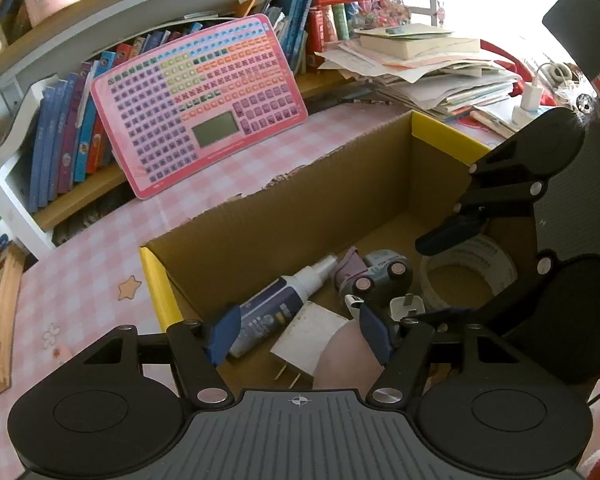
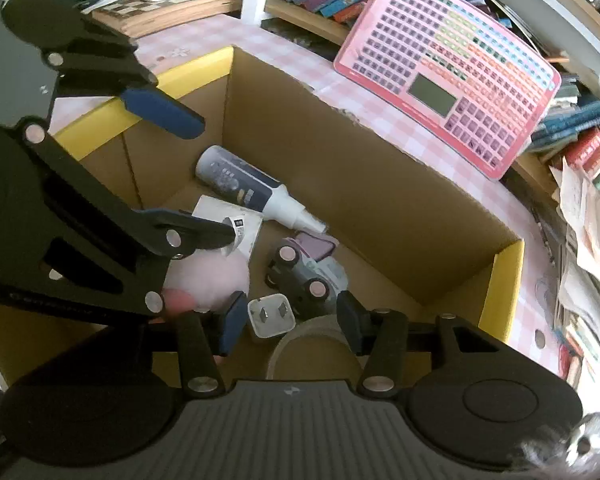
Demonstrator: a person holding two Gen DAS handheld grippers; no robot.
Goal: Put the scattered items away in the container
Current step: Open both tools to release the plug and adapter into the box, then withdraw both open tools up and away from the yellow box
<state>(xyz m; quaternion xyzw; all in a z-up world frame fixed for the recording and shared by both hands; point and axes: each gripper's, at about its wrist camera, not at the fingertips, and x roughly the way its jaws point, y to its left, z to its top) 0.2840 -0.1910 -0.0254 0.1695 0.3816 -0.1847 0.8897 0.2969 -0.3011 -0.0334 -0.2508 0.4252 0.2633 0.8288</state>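
On the pink-checked tabletop (image 1: 100,260) stands the cardboard box (image 1: 284,208), holding a spray bottle (image 1: 276,308), toy car (image 1: 380,276), tape roll (image 1: 468,272) and white plug (image 2: 270,314). Both the left tool (image 1: 300,330) and right tool (image 2: 288,320) hover inside it, fingers spread, pinching nothing.

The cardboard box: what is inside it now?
Inside the cardboard box: a spray bottle, toy car, white plug, tape roll, white adapter. Grippers cover part of the floor.

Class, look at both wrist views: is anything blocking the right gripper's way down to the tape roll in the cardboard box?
Nothing visible does. The right gripper hangs directly over the tape roll, jaws apart, with bare space between. The white plug lies beside the roll, the toy car beyond it.
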